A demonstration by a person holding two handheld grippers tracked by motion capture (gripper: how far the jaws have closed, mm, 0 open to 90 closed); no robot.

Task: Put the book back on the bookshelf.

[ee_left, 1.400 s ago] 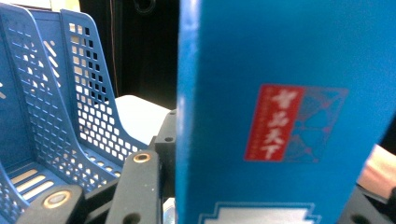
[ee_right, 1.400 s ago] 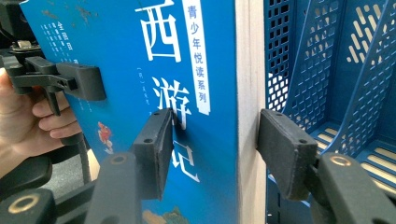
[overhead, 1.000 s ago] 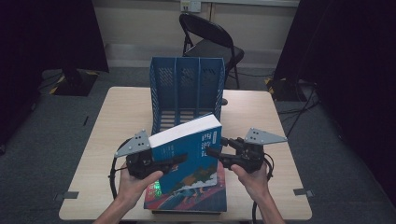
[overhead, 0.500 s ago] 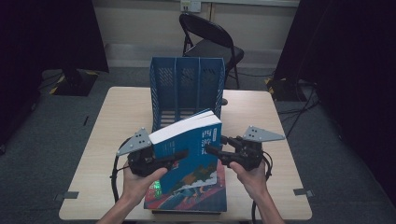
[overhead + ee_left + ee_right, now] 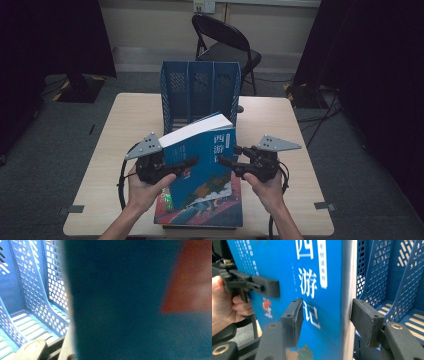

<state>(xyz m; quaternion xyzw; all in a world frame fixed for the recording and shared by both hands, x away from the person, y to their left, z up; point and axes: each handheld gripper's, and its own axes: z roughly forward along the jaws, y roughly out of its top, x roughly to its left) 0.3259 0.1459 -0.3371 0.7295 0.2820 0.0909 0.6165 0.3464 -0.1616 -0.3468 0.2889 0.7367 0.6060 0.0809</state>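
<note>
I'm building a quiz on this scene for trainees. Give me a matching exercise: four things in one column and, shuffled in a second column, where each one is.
Things:
1. blue paperback book with white Chinese title
2. blue perforated plastic file rack
3. black folding metal chair
4. colourful flat book

Places:
A. on the floor beyond the table's far edge
B. flat on the table's near edge
C. tilted up between the two tongs
D. standing on the table behind the raised book

Pairs: 1-C, 2-D, 3-A, 4-B
</note>
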